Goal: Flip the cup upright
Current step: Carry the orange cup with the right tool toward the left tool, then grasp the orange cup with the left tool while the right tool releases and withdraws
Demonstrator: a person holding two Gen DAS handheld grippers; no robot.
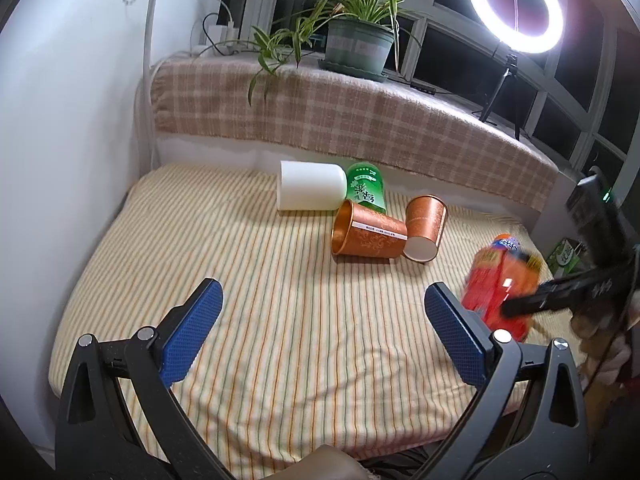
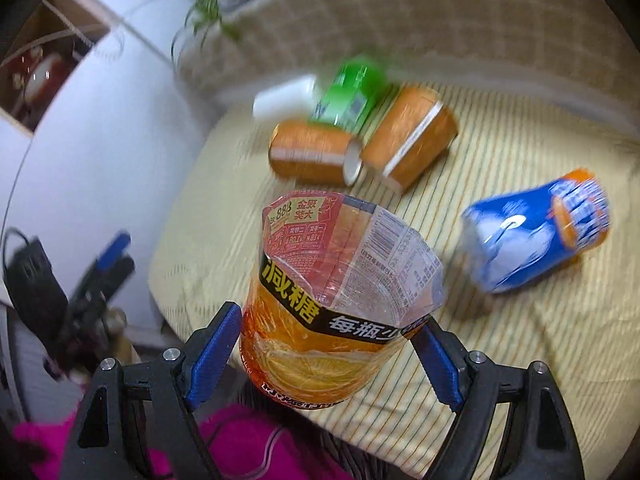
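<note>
My right gripper (image 2: 328,344) is shut on an orange and red cut-bottle cup (image 2: 332,300), its open mouth pointing away from the camera. In the left wrist view the same cup (image 1: 500,284) shows blurred at the right, held above the striped cloth. My left gripper (image 1: 320,328) is open and empty over the near part of the cloth. Two copper cups (image 1: 368,236) (image 1: 426,226) lie on their sides in the middle. A white cup (image 1: 310,191) and a green cup (image 1: 366,190) lie behind them. A blue cup (image 2: 536,232) lies on its side at the right.
The striped cloth (image 1: 240,280) covers the table. A checked blanket (image 1: 340,120) covers the ledge behind, with a potted plant (image 1: 356,46) on it. A ring light (image 1: 516,6) stands at the back right. A white wall (image 1: 72,120) is on the left.
</note>
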